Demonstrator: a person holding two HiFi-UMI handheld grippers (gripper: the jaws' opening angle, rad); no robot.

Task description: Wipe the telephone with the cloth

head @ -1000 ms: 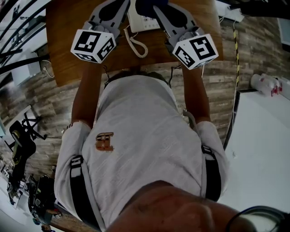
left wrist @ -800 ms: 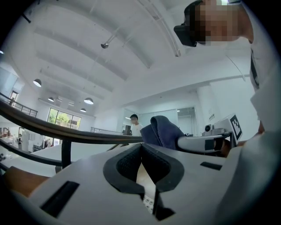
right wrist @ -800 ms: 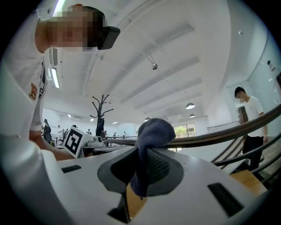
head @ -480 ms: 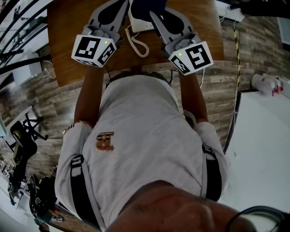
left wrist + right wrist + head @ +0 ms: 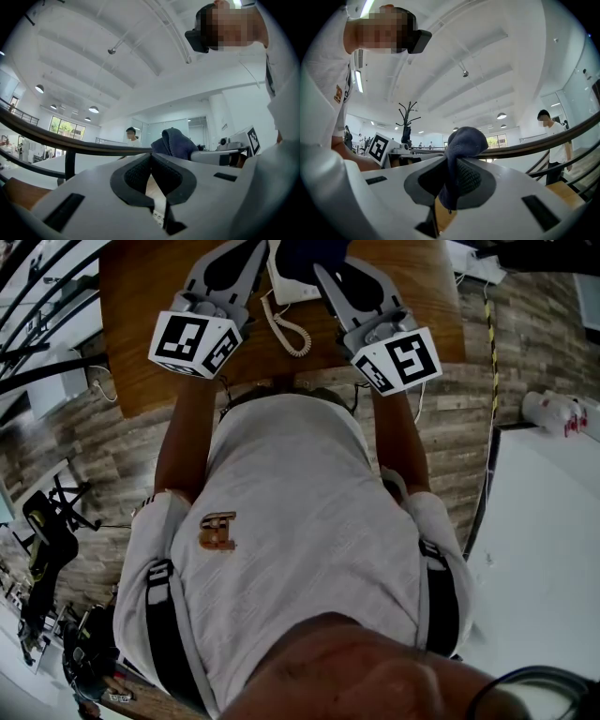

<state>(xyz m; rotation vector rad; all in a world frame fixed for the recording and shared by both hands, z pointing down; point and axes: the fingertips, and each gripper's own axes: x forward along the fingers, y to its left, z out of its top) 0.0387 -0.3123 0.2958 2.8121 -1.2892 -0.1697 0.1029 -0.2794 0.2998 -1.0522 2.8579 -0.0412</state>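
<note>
The white telephone (image 5: pixel 289 287) lies on the wooden table (image 5: pixel 141 296) at the top of the head view, its coiled cord (image 5: pixel 287 334) trailing toward me. My right gripper (image 5: pixel 321 261) is shut on the dark blue cloth (image 5: pixel 305 253), which rests over the phone's far part. In the right gripper view the cloth (image 5: pixel 465 139) bulges out between the pads (image 5: pixel 469 178). My left gripper (image 5: pixel 242 253) reaches in beside the phone's left side. Its jaws (image 5: pixel 151 157) stand shut with nothing between them, and phone keys (image 5: pixel 157 216) show below them.
The table's front edge (image 5: pixel 281 381) is right against my body. Wood-plank floor surrounds it, with a white surface (image 5: pixel 544 549) at the right and a cable (image 5: pixel 487 352) running down beside it. A person (image 5: pixel 553 140) stands far off near a curved railing.
Both grippers have shifted a little toward me and tilted, the right marker cube dropping lower. The cloth stays pinched over the telephone's top.
</note>
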